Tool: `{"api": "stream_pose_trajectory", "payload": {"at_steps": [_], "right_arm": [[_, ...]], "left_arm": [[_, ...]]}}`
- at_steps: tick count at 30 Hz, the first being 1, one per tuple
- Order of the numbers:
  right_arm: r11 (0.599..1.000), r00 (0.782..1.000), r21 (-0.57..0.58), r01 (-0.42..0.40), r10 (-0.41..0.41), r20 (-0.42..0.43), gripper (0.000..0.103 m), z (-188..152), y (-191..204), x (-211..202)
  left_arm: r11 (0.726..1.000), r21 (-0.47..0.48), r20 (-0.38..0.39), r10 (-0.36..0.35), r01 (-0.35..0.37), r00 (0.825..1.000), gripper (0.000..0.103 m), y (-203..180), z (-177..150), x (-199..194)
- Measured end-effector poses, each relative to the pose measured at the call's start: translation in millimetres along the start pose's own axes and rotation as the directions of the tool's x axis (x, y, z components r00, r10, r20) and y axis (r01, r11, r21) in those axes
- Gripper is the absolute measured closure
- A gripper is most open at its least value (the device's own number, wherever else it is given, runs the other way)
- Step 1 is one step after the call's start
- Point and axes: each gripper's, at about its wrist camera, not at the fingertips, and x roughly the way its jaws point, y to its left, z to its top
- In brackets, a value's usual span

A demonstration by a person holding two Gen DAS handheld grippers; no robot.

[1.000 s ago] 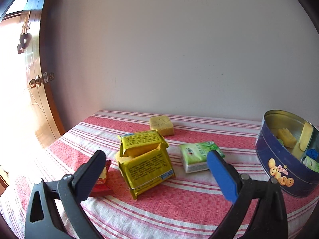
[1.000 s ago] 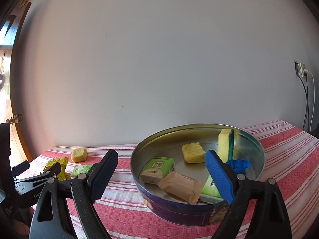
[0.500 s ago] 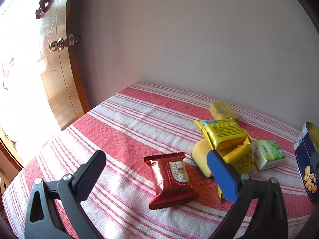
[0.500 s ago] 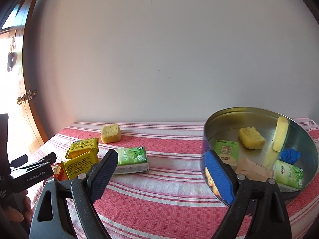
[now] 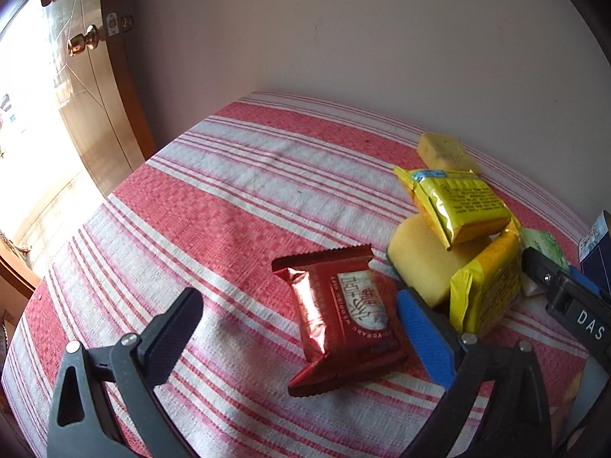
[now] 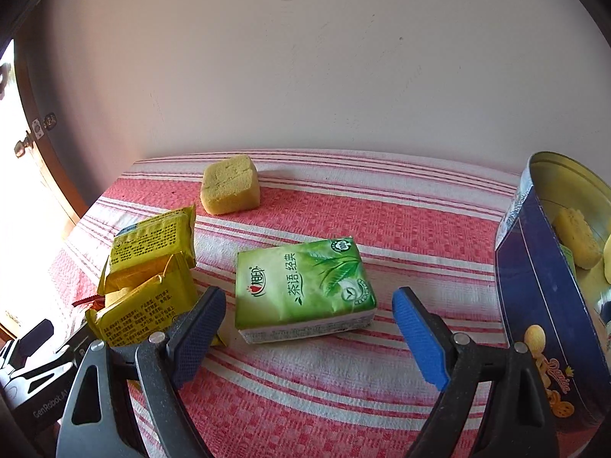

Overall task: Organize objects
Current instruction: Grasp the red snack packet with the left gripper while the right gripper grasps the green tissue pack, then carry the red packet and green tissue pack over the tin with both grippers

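A red snack packet [image 5: 343,313] lies on the striped cloth, just ahead of my open, empty left gripper [image 5: 301,324]. Two yellow packets [image 5: 466,206] [image 6: 152,244] rest on a yellow sponge [image 5: 420,267] to its right. A green tissue pack [image 6: 301,286] lies just ahead of my open, empty right gripper [image 6: 309,324], between its fingers' line. A yellow sponge cube [image 6: 229,187] sits near the wall. The blue cookie tin [image 6: 542,286] at right holds sponges.
The red-and-white striped tablecloth [image 5: 229,198] covers the table, which ends at a wall behind. A wooden door with a brass knob [image 5: 82,42] stands left of the table. The right gripper's body [image 5: 573,313] shows at the left view's right edge.
Both grippers have swung left and lower. The left now faces the red packet up close. The right has left the tin and now faces the green tissue pack.
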Motion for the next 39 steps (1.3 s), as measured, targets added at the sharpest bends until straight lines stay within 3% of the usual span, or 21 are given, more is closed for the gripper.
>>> {"api": "stream_pose_trajectory", "payload": {"at_steps": [3, 9, 11, 12, 16, 20, 25, 30, 33, 39], "right_arm": [[1.000, 0.998, 0.014, 0.000, 0.001, -0.056, 0.012, 4.0, 0.7, 14.9], [0.998, 0.995, -0.026, 0.056, -0.057, -0.076, 0.014, 4.6, 10.0, 22.0], [0.996, 0.993, -0.033, 0.085, -0.087, -0.074, 0.023, 2.1, 10.1, 17.9], [0.996, 0.994, -0.037, 0.083, -0.086, -0.073, 0.024, 1.0, 9.9, 16.2], [0.998, 0.996, -0.027, 0.063, -0.065, -0.064, 0.026, -6.3, 1.8, 6.2], [1.000, 1.000, 0.023, -0.021, 0.022, -0.018, 0.026, -19.2, -17.4, -16.8], [0.997, 0.988, 0.027, -0.066, 0.062, 0.138, 0.026, -36.8, -30.4, -57.6], [0.996, 0.953, -0.013, -0.085, 0.085, 0.289, 0.026, -54.9, -44.8, -99.0], [0.998, 0.927, -0.038, -0.054, 0.064, 0.369, 0.026, -63.8, -50.6, -121.0], [0.998, 0.901, -0.060, 0.003, 0.023, 0.433, 0.026, -74.5, -65.8, -138.8]], "left_arm": [[1.000, 0.000, -0.058, 0.003, -0.003, 0.998, 0.000, -2.3, 0.8, 11.3], [1.000, -0.014, -0.050, -0.011, 0.011, 0.999, 0.002, -1.8, -0.2, 8.3], [0.999, -0.032, -0.028, -0.024, 0.023, 0.999, 0.018, 2.1, -0.9, 4.2], [0.999, -0.041, -0.017, -0.036, 0.035, 0.999, 0.023, 4.3, -0.9, 1.5], [0.993, -0.057, 0.013, -0.107, 0.107, 0.994, 0.063, 9.6, -0.8, -3.6], [0.981, -0.098, 0.045, -0.166, 0.170, 0.985, 0.064, 17.1, -0.9, -7.5], [0.979, -0.102, 0.188, -0.156, 0.177, 0.970, 0.064, 19.4, -2.6, -31.4], [0.983, -0.073, 0.354, -0.133, 0.169, 0.926, 0.064, 13.0, -9.2, -61.3], [0.987, -0.033, 0.407, -0.130, 0.157, 0.904, 0.064, -0.5, -15.0, -73.2], [0.990, 0.066, 0.428, -0.138, 0.122, 0.893, 0.063, -41.3, -28.0, -92.1]]}}
